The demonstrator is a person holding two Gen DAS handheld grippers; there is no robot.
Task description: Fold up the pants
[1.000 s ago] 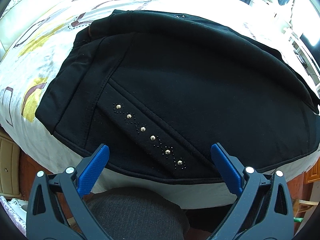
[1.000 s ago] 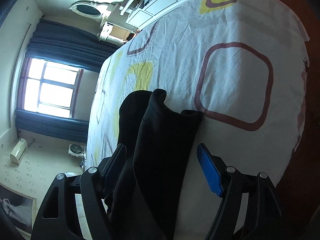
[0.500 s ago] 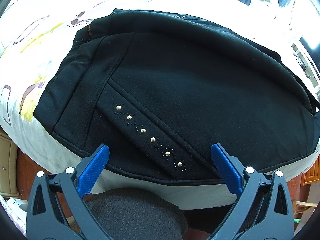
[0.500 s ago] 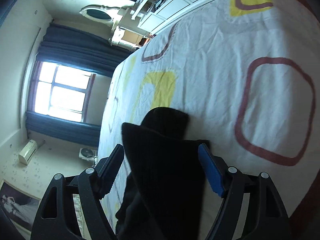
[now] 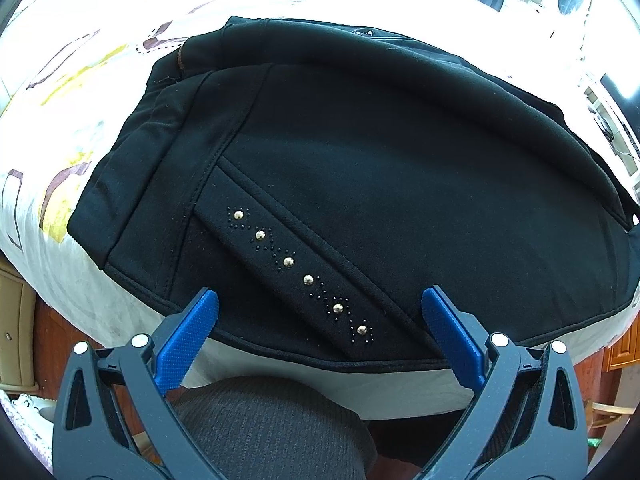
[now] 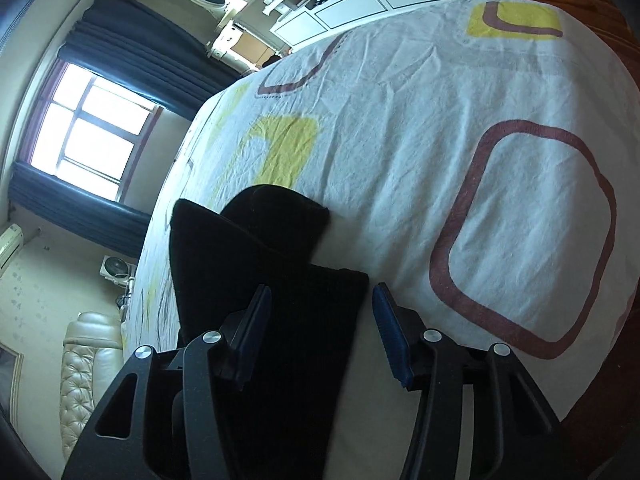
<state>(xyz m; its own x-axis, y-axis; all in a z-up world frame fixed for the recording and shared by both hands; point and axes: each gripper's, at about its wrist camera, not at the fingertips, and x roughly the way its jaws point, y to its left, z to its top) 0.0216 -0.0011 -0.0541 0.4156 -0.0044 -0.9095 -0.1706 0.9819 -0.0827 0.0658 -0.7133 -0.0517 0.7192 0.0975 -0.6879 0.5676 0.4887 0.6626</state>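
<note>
Black pants (image 5: 400,168) lie spread on the bed, and a strip of metal studs (image 5: 308,279) runs across the pocket near the front edge. My left gripper (image 5: 319,296) hovers open above that edge with nothing between its blue pads. In the right wrist view the black leg ends (image 6: 256,248) rest on the sheet. My right gripper (image 6: 322,292) is closing around the nearer leg end. The fabric sits between the jaws, and a thin gap shows at the right pad (image 6: 390,332).
The patterned bed sheet (image 6: 460,168) stretches beyond the leg ends. A window (image 6: 92,132) with dark curtains, a white dresser (image 6: 360,4) and a padded headboard (image 6: 88,360) ring the bed. A person's knee in dark ribbed knit (image 5: 272,428) is below the left gripper.
The right gripper slid over the leg ends, rolled a little, and its jaws narrowed around the fabric. The left gripper and the pants under it stayed put.
</note>
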